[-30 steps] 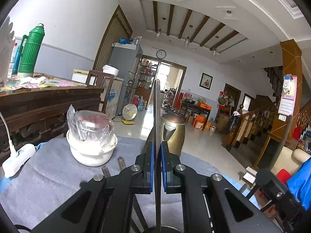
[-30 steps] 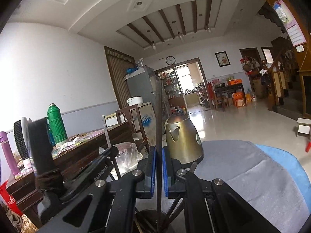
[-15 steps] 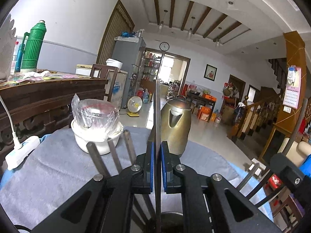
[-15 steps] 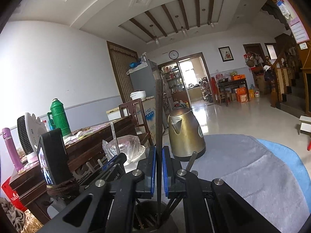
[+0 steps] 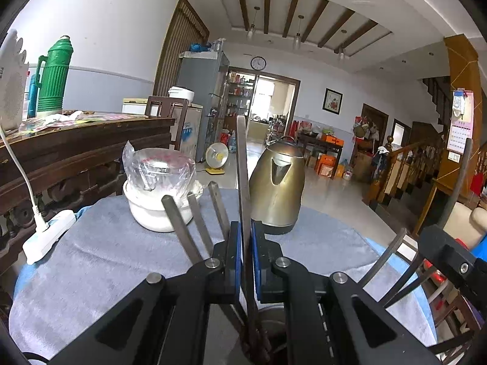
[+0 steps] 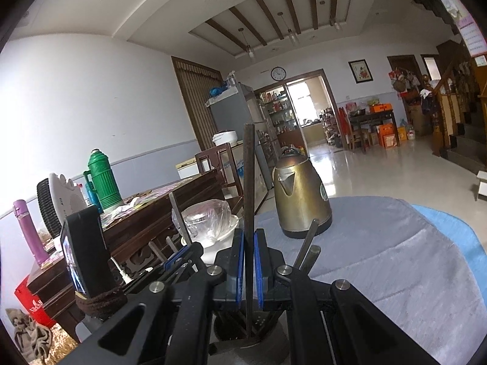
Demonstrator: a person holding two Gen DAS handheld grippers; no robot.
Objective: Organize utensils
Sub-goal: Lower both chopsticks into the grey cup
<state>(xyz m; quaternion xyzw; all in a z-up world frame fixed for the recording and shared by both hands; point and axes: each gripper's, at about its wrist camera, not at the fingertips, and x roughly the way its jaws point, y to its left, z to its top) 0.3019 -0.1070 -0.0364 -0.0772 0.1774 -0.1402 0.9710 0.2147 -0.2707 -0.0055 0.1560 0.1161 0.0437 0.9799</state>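
The left tool (image 5: 246, 261) is pinching a flat metal utensil handle (image 5: 242, 164) between its blue pads, the handle standing nearly upright with its lower end down in a dark round holder (image 5: 268, 337) on the table. The right tool (image 6: 248, 266) is likewise pressed on a dark, slim utensil (image 6: 249, 182) that stands upright, its foot inside the same kind of holder (image 6: 240, 331) just below the pads. Other handles (image 5: 197, 222) lean out of the holder to the left of the left tool.

Compared with a second ago, both views have tipped downward: the holder's mouth now shows at the bottom of each view, and the leaning handles, barely visible then, rise well into the left view. The grips themselves have not changed.

The gray cloth-covered table (image 5: 100, 261) carries a brass-colored kettle (image 5: 278, 185) toward its far edge and a white bowl with a plastic bag over it (image 5: 158, 188) toward the far left edge. A white power strip (image 5: 45, 237) sits at the left edge.
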